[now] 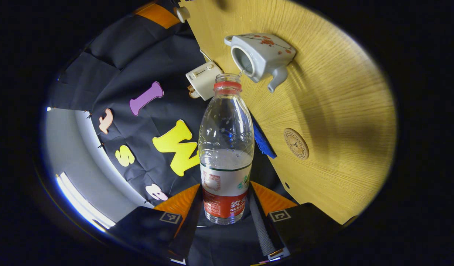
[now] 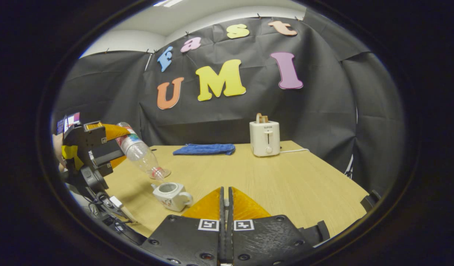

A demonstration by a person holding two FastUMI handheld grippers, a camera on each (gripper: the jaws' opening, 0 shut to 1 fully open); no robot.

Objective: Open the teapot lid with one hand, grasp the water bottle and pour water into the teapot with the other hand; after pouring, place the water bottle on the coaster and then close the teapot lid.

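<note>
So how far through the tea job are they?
Midway. The teapot already stands open, lid off. The left claw grips the water bottle, tipped with its mouth over the pot's opening, so pouring is in hand. Left to do: stand the bottle on the coaster, then close the pot. The right claw is shut.

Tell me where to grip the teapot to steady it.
Across the teapot's boxy body, fingers on two opposite flat walls, coming in low from the side: the water bottle in the left gripper tilts over its open mouth.
</note>
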